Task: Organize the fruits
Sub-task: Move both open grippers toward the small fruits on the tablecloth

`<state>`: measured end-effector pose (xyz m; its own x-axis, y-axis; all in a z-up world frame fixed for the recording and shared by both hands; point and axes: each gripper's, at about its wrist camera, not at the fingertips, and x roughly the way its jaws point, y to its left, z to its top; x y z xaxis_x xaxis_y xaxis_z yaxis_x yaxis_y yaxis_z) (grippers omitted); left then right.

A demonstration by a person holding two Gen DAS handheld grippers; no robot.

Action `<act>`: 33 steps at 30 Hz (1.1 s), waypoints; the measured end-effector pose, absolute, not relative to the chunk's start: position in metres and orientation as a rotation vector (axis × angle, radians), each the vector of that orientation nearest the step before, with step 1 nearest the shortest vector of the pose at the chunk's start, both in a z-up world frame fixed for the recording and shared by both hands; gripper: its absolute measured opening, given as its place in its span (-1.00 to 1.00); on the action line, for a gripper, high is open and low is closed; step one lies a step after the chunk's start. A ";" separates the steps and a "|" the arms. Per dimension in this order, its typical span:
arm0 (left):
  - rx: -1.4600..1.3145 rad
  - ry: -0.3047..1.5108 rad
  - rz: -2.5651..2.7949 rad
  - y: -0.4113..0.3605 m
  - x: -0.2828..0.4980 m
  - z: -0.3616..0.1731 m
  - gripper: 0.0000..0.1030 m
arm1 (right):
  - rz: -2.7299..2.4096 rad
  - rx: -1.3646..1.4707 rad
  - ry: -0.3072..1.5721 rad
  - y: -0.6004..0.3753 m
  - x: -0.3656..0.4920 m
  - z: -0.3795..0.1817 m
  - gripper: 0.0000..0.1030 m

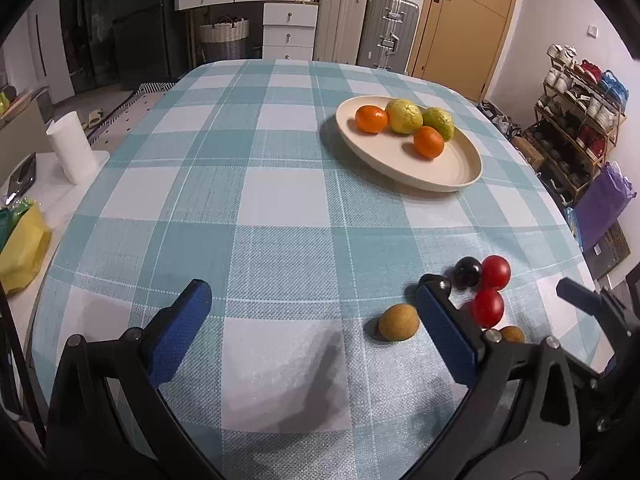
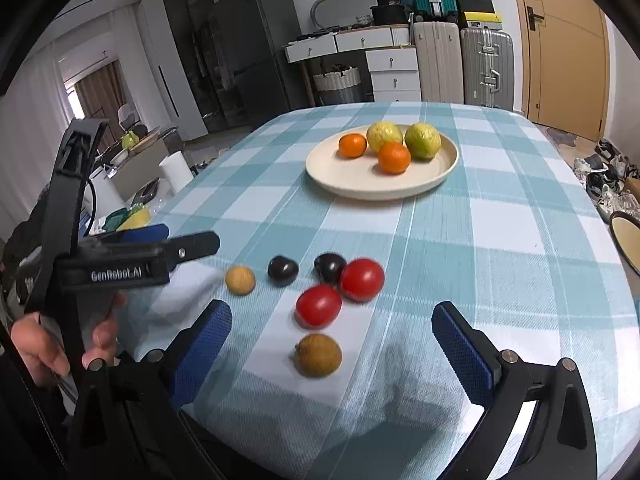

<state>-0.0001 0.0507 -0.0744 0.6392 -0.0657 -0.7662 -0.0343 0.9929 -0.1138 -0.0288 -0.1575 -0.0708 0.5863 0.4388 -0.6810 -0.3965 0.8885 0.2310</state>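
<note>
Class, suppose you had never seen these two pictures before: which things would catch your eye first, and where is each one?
The cream plate at the far middle of the checked tablecloth draws the eye first, holding two oranges and two yellow-green citrus fruits. Next come the two bright red tomatoes loose on the cloth near the front, among two dark fruits and two brown ones. The open right gripper frames the nearest brown fruit.

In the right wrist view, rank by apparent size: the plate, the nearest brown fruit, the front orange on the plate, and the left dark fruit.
1. Plate, clearly largest.
2. Nearest brown fruit, though it lies closest to the camera, which inflates it.
3. Front orange, farther away, so it may truly be bigger than the brown fruit.
4. Left dark fruit, smallest.
</note>
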 end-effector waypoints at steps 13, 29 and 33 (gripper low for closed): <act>-0.134 0.900 -0.010 0.056 0.002 -0.081 0.98 | 0.491 0.065 0.784 -0.159 -0.037 -0.093 0.95; -0.142 0.921 0.001 0.060 0.007 -0.087 0.98 | 0.550 0.085 0.833 -0.157 -0.033 -0.106 -0.46; -0.146 0.919 -0.019 0.060 0.008 -0.086 0.98 | 0.571 0.078 0.812 -0.156 -0.036 -0.103 -0.46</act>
<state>0.0079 0.0601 -0.0865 0.6070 -0.0789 -0.7908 -0.0456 0.9900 -0.1338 -0.0362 -0.1564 -0.1027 0.5466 0.5100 -0.6642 -0.4520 0.8474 0.2787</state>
